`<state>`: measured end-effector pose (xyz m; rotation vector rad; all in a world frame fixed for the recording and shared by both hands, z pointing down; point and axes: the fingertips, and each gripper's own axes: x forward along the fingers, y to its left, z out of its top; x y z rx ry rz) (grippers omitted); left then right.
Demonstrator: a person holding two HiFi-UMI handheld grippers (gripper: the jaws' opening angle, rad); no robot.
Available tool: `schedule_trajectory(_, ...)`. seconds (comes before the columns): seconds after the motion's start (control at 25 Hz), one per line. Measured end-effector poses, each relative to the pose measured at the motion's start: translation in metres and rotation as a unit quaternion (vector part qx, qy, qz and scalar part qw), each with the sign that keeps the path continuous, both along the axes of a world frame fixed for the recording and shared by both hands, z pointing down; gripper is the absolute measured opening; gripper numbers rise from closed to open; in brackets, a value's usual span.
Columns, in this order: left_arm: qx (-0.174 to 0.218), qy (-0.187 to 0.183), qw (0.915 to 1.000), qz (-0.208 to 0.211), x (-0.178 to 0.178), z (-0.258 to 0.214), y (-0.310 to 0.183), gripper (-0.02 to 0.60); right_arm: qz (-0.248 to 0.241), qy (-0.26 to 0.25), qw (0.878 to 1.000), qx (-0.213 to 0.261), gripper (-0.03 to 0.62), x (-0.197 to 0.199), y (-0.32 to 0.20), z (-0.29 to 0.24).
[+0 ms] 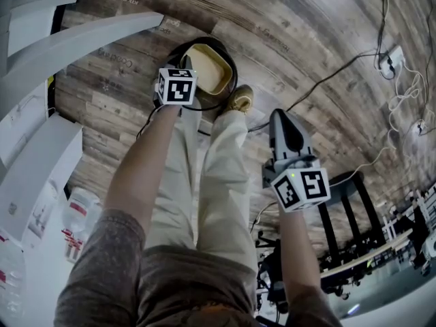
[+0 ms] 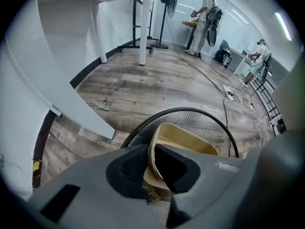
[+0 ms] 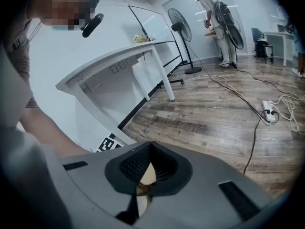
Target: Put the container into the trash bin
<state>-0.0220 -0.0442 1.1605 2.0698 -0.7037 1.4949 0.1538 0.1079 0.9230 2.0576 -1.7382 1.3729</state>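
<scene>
The wooden floor (image 1: 306, 39) takes up most of the room, with white desks (image 2: 28, 104) along one side and a standing fan (image 3: 180, 27) further off. Two other people (image 2: 205, 13) are busy at the far end (too distant to see with what). Close by, a person stands looking down over their own beige trousers (image 1: 204, 176) and a tan shoe (image 1: 240, 99), with a gripper in each hand.

Just ahead of the shoe is the trash bin (image 2: 209, 123), round and made of black mesh, open at the top. The container (image 2: 190, 140) is a shallow beige tub. It hangs tilted in the bin's mouth, and from above the black rim rings it all round. I cannot tell whether its lower edge touches the mesh.

The left gripper (image 2: 155, 168) points steeply down over the bin. Its jaws are clamped on the container's near rim, one pad inside the wall and one outside (a thin grip, on the edge only).

The right gripper (image 3: 150, 149) is held off to the side, clear of the bin and angled down at the floor. Its jaws are together and have nothing between them.

A black cable (image 1: 327, 77) snakes over the boards to a white power strip (image 1: 393, 60).
</scene>
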Motion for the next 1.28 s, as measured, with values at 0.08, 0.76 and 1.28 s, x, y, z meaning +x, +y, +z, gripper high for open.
schedule_trajectory(0.08,-0.002,-0.003,1.0,0.004,0.003,0.003,0.001,0.04,0.002,-0.002,1.0,-0.001,0.002,0.002,-0.001,0.004)
schedule_trajectory(0.76,-0.037,-0.012,0.999,0.024,0.015,0.016,0.014,0.083,-0.001,-0.012,1.0,0.004,0.002,0.002,-0.018,0.014)
schedule_trajectory(1.28,-0.036,0.003,0.999,0.027,0.016,-0.042,0.008,0.089,0.007,-0.002,1.0,0.023,0.002,0.004,-0.029,-0.023)
